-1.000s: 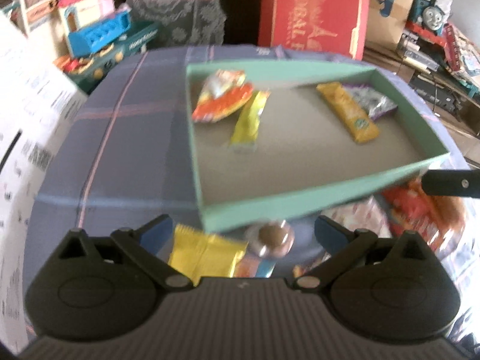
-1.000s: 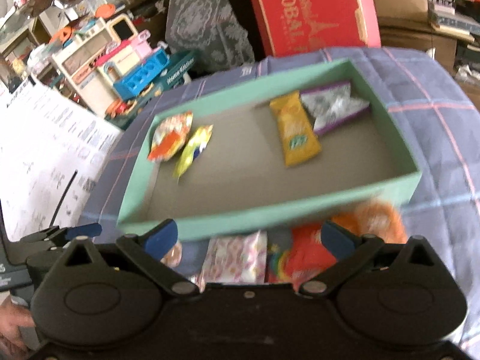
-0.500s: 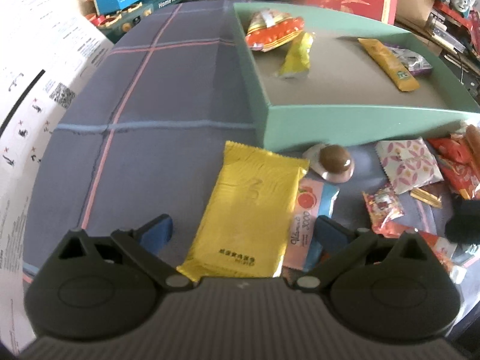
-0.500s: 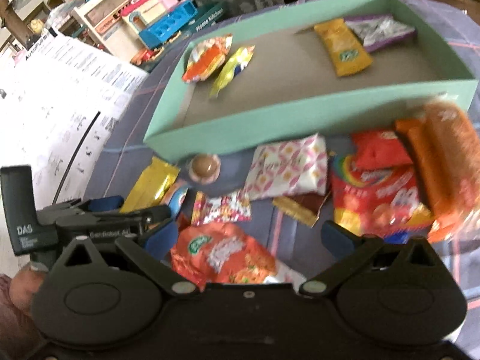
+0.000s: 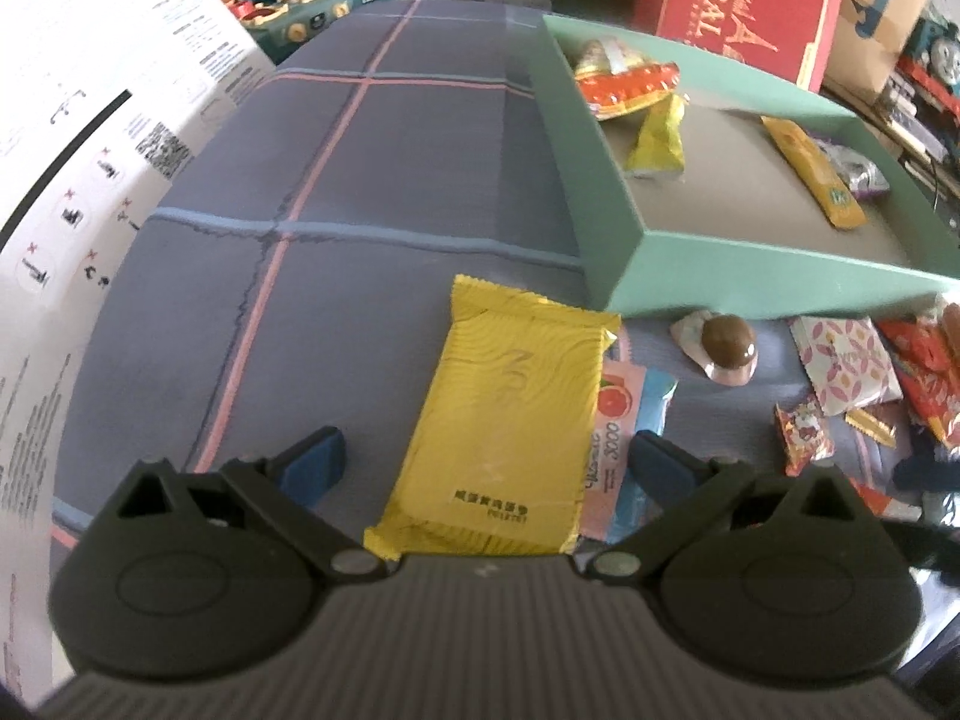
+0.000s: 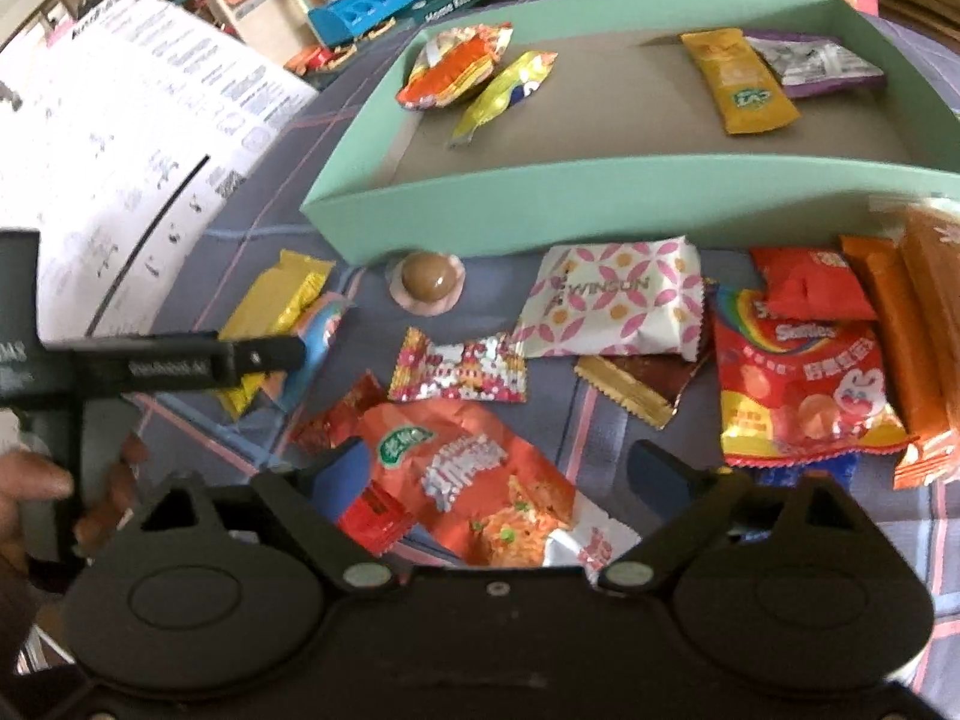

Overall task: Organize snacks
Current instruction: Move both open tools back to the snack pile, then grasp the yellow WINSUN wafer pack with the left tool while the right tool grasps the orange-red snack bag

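Observation:
A mint-green box [image 5: 780, 276] [image 6: 540, 216] on the plaid cloth holds several snack packets. Loose snacks lie in front of it. My left gripper [image 5: 483, 459] is open and low over a yellow packet [image 5: 510, 414], which lies between its fingers without touching the pads. A pink-and-blue packet [image 5: 618, 420] sits under the yellow one's right edge. My right gripper [image 6: 501, 468] hangs over an orange-red noodle-snack packet [image 6: 468, 468]. Its jaws are closing with the packet between them, and the pads are not pressing on it. The left gripper's finger [image 6: 264, 354] also shows in the right wrist view.
Near the box front are a brown jelly cup [image 6: 426, 282], a pink-patterned white packet [image 6: 612, 306], a Skittles bag [image 6: 804, 384] and orange packets [image 6: 900, 330]. A white printed sheet [image 5: 66, 192] lies to the left. A red box [image 5: 738, 6] and toys stand behind.
Both grippers came down from the box to the loose snacks in front of it. The yellow packet now lies between the left fingers. The right fingers stand closer together.

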`<state>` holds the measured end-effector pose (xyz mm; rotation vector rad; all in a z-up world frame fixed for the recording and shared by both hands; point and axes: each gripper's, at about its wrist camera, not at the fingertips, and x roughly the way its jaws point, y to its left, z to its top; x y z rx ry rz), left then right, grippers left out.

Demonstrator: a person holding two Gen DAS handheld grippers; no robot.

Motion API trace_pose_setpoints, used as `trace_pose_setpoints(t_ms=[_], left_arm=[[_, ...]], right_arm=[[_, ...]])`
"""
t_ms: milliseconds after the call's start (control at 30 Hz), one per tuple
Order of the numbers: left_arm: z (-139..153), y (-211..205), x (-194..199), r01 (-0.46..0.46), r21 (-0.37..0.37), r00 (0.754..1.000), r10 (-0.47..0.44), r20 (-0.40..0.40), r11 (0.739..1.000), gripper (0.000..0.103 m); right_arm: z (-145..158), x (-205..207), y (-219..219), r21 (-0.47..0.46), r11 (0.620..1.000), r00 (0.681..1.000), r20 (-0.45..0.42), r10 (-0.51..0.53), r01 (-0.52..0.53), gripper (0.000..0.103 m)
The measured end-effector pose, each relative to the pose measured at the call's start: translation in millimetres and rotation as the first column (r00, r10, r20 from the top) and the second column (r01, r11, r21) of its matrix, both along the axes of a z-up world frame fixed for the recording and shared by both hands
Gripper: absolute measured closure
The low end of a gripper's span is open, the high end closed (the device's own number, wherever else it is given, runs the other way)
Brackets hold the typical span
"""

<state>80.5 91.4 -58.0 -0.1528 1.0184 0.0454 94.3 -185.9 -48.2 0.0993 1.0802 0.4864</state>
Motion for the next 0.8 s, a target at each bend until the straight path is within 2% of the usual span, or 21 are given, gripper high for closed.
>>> trace_pose_setpoints(t_ms=[133, 167, 200, 300, 500, 700, 767, 800], left_arm=[[2, 8, -1, -0.019, -0.016, 1.000, 0.019, 0.011, 1.000, 0.000], [2, 10, -1, -0.025, -0.016, 1.000, 0.025, 0.013, 1.000, 0.000], [1, 11, -1, -0.031, -0.015, 0.999, 0.031, 0.013, 0.999, 0.000], [0, 17, -1, -0.046, -0.013, 0.999, 0.046, 0.014, 0.999, 0.000], [-3, 22, -3, -0.040, 0.026, 0.999, 0.040, 0.013, 0.999, 0.000], [-9, 6, 4, 0.027, 0.110, 1.000, -0.028, 0.011, 0.994, 0.000], [-9, 3, 6, 0.036, 0.122, 0.999, -0.039, 0.021, 0.992, 0.003], [-8, 2, 7, 0.038, 0.125, 0.999, -0.042, 0.030, 0.991, 0.011]], right_arm=[[-3, -7, 14, -0.055, 0.996, 0.998, 0.014, 0.066, -0.065, 0.031], [-2, -10, 17, -0.076, 0.994, 0.997, 0.024, 0.076, -0.074, 0.039], [-1, -11, 17, -0.084, 0.994, 0.997, 0.026, 0.070, -0.068, 0.047], [-1, -9, 3, -0.058, 0.998, 1.000, 0.005, -0.009, 0.009, 0.059], [0, -13, -19, -0.075, 0.991, 0.994, -0.007, -0.112, 0.111, 0.060], [-2, -17, -9, -0.126, 0.987, 0.995, 0.018, -0.099, 0.100, 0.058], [-2, -19, -2, -0.161, 0.983, 0.996, 0.037, -0.078, 0.083, 0.058], [-2, -19, 0, -0.172, 0.982, 0.997, 0.042, -0.071, 0.077, 0.058]])
